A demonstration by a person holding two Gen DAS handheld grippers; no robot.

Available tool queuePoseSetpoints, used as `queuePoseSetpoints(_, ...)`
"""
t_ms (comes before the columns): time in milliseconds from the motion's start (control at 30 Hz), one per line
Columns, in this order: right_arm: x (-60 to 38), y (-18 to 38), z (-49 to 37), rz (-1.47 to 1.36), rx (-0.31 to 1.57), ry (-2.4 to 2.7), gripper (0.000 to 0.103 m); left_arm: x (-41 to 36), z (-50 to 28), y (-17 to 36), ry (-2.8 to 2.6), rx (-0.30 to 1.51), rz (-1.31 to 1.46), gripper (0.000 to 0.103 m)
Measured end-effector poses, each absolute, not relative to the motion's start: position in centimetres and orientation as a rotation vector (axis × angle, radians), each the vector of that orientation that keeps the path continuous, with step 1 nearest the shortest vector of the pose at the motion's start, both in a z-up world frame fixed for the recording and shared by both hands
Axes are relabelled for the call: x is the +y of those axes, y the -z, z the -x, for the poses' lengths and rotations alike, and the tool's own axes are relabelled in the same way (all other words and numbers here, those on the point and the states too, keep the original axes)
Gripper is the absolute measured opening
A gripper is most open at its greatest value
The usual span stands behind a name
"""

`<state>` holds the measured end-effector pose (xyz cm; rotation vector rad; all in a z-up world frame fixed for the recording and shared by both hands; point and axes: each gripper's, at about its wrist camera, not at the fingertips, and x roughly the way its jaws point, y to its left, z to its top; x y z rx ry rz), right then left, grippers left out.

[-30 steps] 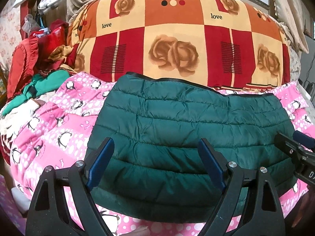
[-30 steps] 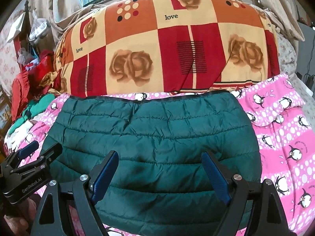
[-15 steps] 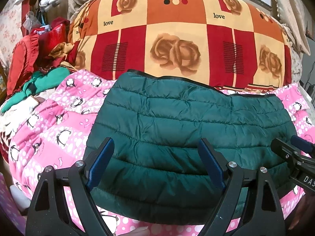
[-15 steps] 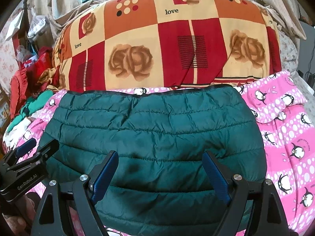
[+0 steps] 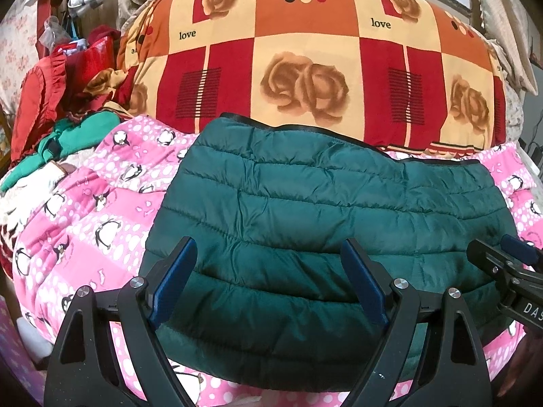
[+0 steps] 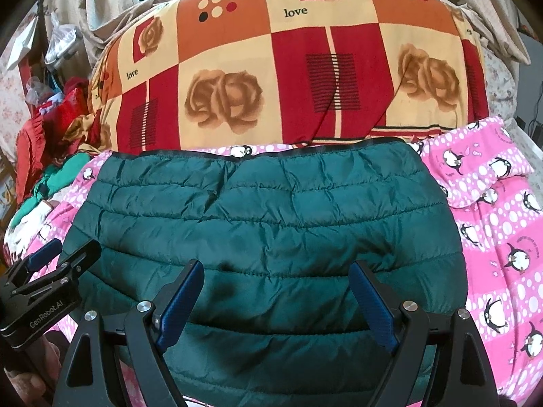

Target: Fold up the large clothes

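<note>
Green quilted jacket (image 5: 305,224) lies folded flat on the pink penguin blanket (image 5: 85,224), its near edge cut off behind both tools. Left claw (image 5: 268,281) and right claw (image 6: 275,302) hang over it, jaws wide, gripping nothing. Sleeves are tucked away unseen.

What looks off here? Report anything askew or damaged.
Nothing is damaged or spilled. The green puffer jacket lies flat on the pink penguin blanket, folded but slightly skewed. Red and green clothes are heaped untidily at the far left.
</note>
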<state>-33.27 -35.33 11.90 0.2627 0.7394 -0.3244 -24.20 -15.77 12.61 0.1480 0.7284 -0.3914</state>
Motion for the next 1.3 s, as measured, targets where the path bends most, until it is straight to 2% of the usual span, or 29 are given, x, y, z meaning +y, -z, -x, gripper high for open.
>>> queuePoseSetpoints(1300, -35.82, -11.41, 32.35, -0.268, 0.753, 0.313, 0.086, -16.12, 23.3, -12.21, 0.416, 0.735, -0.138, 0.087)
